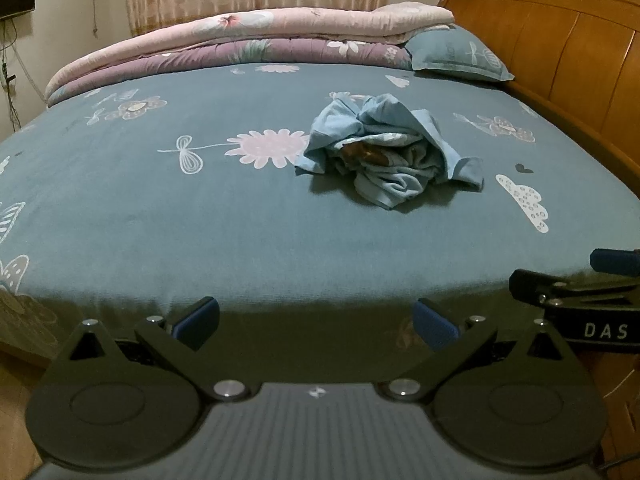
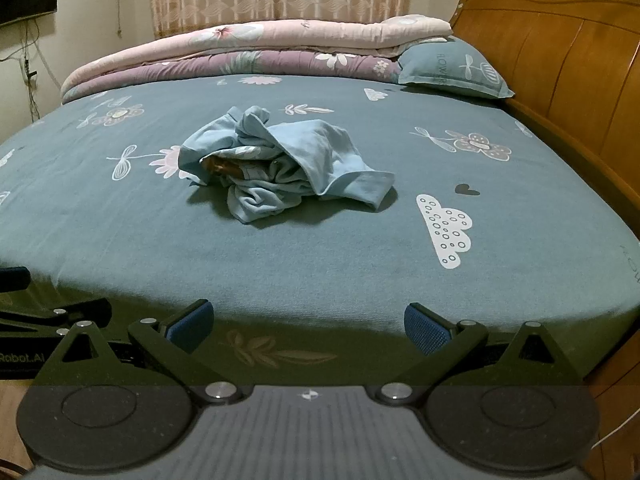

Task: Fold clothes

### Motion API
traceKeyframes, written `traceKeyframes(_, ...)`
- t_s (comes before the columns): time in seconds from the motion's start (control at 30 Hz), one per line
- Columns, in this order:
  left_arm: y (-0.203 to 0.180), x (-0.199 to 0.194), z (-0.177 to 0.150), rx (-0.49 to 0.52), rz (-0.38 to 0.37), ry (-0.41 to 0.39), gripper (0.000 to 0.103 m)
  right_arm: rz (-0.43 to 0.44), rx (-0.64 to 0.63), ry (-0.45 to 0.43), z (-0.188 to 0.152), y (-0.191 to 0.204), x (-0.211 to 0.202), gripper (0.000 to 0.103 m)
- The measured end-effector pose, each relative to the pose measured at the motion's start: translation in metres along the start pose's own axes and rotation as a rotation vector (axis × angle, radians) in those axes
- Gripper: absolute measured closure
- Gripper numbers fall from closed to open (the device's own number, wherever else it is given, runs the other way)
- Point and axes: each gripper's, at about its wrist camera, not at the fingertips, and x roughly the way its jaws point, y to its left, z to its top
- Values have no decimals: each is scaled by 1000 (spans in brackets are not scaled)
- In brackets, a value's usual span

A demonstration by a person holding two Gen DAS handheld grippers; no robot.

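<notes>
One crumpled garment, one pillow, two folded quilts, two tongs.

- Around the crumpled light-blue garment you have bare bedsheet on every side, clear down to the near bed edge.
- Beyond the garment, the folded quilts and a pillow block the far side.
- To the garment's right, the wooden headboard walls off the bed.

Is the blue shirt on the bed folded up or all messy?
All messy. The light blue garment sits in a crumpled, twisted heap on the bed sheet, not flat.
</notes>
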Motion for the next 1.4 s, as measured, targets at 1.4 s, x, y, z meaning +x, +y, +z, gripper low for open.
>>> traceKeyframes(1.4, -2, 50, 46, 26, 31, 2, 1, -13, -14, 12, 44, -17, 58, 0)
